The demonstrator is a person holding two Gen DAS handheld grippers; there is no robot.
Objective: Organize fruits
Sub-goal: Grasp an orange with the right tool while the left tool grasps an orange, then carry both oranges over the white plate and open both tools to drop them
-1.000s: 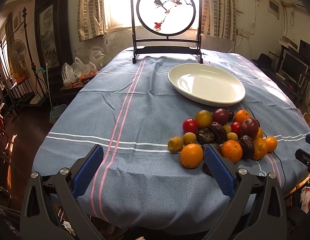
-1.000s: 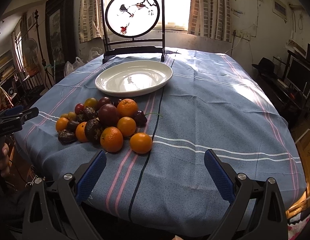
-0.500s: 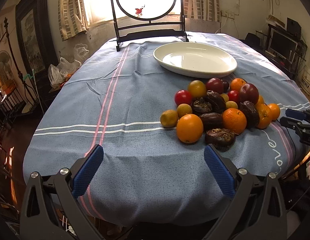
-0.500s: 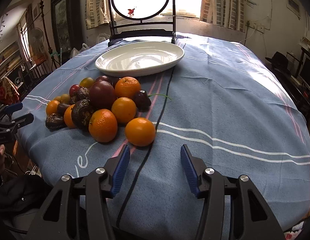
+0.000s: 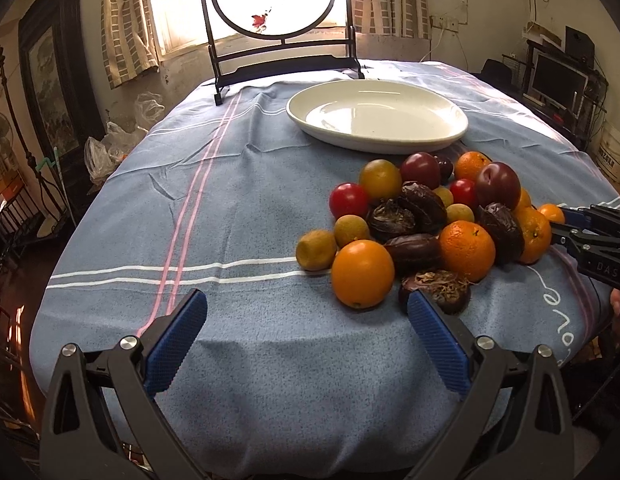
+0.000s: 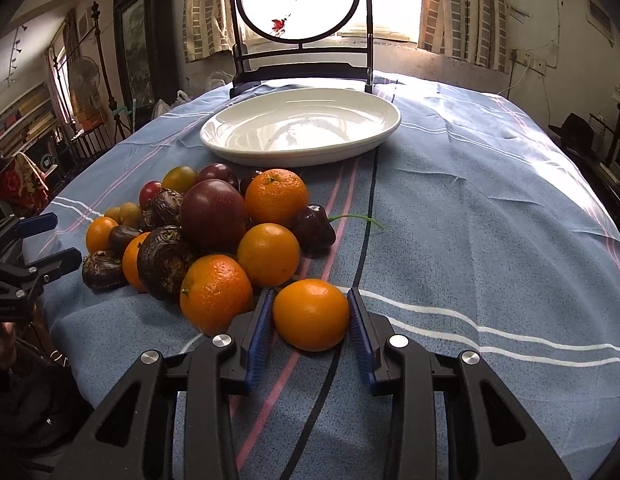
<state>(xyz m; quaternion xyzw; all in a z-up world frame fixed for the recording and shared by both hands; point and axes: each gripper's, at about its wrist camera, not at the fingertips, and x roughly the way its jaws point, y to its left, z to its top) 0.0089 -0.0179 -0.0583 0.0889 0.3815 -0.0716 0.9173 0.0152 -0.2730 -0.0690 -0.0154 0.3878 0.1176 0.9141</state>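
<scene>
The right tool (image 6: 311, 322) has just been closing; its blue pads now flank an orange (image 6: 311, 314) on the bench (image 6: 489, 220), at the near edge of the fruit pile (image 6: 214, 236), both pads at its sides. The left tool (image 5: 308, 338) stands wide apart, nothing between its pads, short of the pile. Beyond the pile lies a white plate (image 6: 302, 130), with a bird screen (image 6: 302, 0) behind it.

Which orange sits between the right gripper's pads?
The lone orange at the pile's near right edge, flanked by both blue pads of the right gripper; the others lie outside.
</scene>
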